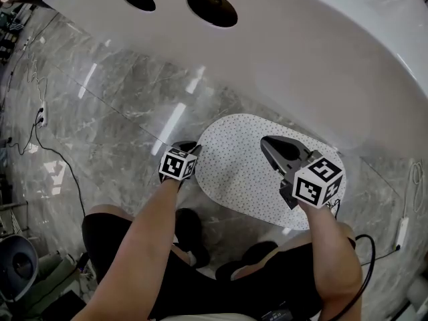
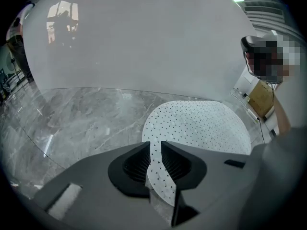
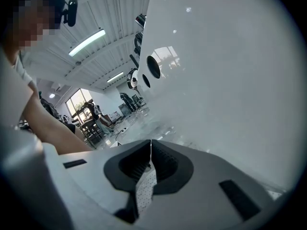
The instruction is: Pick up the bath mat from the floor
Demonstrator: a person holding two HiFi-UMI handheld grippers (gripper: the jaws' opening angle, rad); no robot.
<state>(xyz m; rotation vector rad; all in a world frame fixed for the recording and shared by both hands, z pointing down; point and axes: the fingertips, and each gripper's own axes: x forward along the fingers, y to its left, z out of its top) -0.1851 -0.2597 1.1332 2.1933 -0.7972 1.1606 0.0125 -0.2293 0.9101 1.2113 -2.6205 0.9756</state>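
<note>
Bath mat (image 1: 241,172) lies on the floor (image 1: 120,112) by the tub (image 1: 301,45). The right gripper (image 3: 151,159) pinches one edge, while the left gripper (image 2: 154,152) straddles the other edge, slightly spread. It wants a firm clamp first, then an even lift.

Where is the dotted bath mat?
In the head view, the bath mat lies right of centre on the floor beside the white tub, between left gripper and right gripper.

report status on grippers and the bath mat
Left gripper open, bath mat edge between its jaws. Right gripper shut on bath mat. Mat mostly flat on floor beside tub. Nothing in the way.
</note>
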